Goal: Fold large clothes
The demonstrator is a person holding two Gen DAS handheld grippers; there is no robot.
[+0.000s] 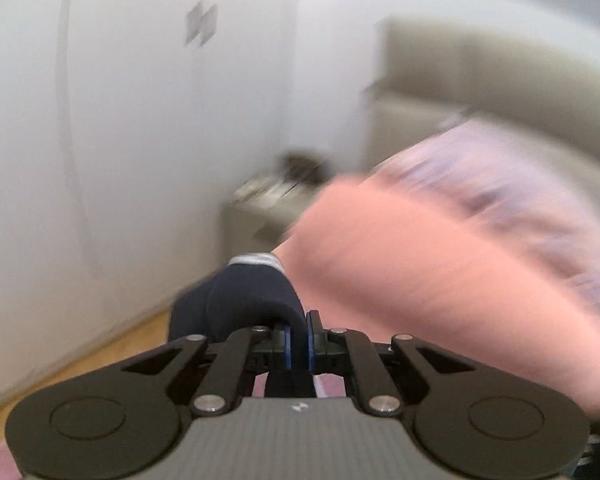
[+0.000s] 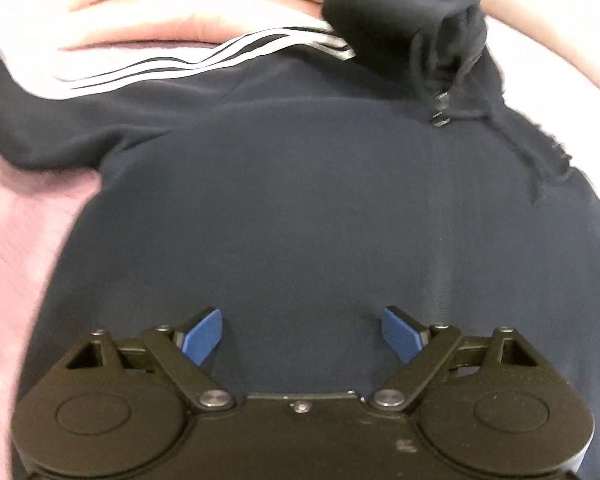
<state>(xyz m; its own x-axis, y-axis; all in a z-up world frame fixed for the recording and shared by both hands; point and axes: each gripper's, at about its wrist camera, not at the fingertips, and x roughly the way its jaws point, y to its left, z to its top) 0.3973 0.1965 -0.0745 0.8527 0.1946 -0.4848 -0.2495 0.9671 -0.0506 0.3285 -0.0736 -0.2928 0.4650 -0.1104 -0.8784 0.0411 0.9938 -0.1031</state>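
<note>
Left wrist view, blurred throughout. At nine o'clock, a white wall (image 1: 140, 120) above a strip of wooden floor (image 1: 112, 352). At centre, the left hand-held gripper (image 1: 299, 346), clenched on a fold of the navy hoodie (image 1: 244, 296), blue pads (image 1: 287, 346) pinching the cloth, a pale band at the fold's far edge. From one to four o'clock, a pink cover (image 1: 440, 264), with a beige sofa (image 1: 480, 80) behind it at two o'clock.

Right wrist view. At nine o'clock, pink bedding (image 2: 16, 248) beside the hoodie's body (image 2: 300, 200), spread flat and filling the middle. At eleven o'clock, a sleeve with white stripes (image 2: 204, 58), lying across. At six o'clock, the right hand-held gripper (image 2: 302, 334), released, blue pads (image 2: 202, 336) wide apart, nothing between them, over the dark cloth; touching or just above, cannot tell. At one o'clock, the hood (image 2: 440, 28) bunched, drawcord (image 2: 496, 120) trailing.
</note>
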